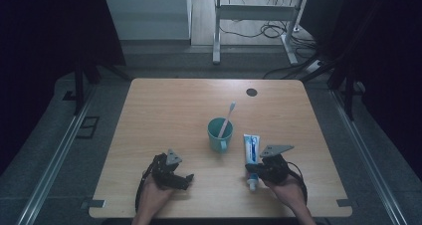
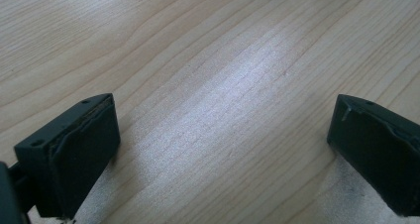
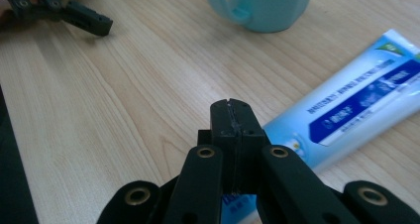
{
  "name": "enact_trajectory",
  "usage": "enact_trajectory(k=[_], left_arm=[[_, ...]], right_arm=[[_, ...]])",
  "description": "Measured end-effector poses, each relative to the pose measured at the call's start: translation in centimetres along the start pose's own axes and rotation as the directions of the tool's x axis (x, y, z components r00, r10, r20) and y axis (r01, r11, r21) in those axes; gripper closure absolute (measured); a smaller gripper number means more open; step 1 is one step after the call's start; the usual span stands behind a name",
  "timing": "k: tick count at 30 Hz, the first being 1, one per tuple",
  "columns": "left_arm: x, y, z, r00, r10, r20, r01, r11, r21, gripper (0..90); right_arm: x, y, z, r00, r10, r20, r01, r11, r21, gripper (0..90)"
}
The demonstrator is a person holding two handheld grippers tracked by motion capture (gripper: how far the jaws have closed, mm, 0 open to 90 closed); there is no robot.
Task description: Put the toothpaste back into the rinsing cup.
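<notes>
The high view is dim, its upper corners nearly black. In the left gripper view, glare streaks the surface (image 2: 237, 110) mid-frame; the near jaws blur softly.

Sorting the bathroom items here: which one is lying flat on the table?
The toothpaste tube, flat beside the right gripper; the toothbrush leans upright inside the teal cup.
</notes>
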State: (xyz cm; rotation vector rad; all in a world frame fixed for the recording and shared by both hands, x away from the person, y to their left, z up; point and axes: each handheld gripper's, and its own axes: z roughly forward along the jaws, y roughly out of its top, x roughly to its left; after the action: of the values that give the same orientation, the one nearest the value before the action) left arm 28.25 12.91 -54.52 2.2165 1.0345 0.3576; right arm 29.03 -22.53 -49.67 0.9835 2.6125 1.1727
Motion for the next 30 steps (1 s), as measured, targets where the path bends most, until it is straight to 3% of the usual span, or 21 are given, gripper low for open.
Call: enact_trajectory(k=[6, 13, 30], left_arm=[[0.0, 0.0, 0.0, 1.0, 0.0, -0.001, 0.0, 1.0, 0.0, 0.0], [0.0, 0.0, 0.0, 1.0, -0.001, -0.001, 0.001, 1.0, 0.0, 0.0], [0.0, 0.0, 0.0, 1.0, 0.003, -0.002, -0.003, 1.0, -0.001, 0.1]], right_arm=[[0.2, -0.4, 0.9, 0.9999, -0.008, -0.01, 0.008, 0.999, 0.032, 89.0], [0.0, -0.6, 0.7, 0.9995, 0.014, -0.027, -0.013, 1.0, 0.028, 89.0], [-1.5, -1.5, -0.8, 0.9979, 0.064, 0.015, -0.064, 0.997, 0.041, 88.8]])
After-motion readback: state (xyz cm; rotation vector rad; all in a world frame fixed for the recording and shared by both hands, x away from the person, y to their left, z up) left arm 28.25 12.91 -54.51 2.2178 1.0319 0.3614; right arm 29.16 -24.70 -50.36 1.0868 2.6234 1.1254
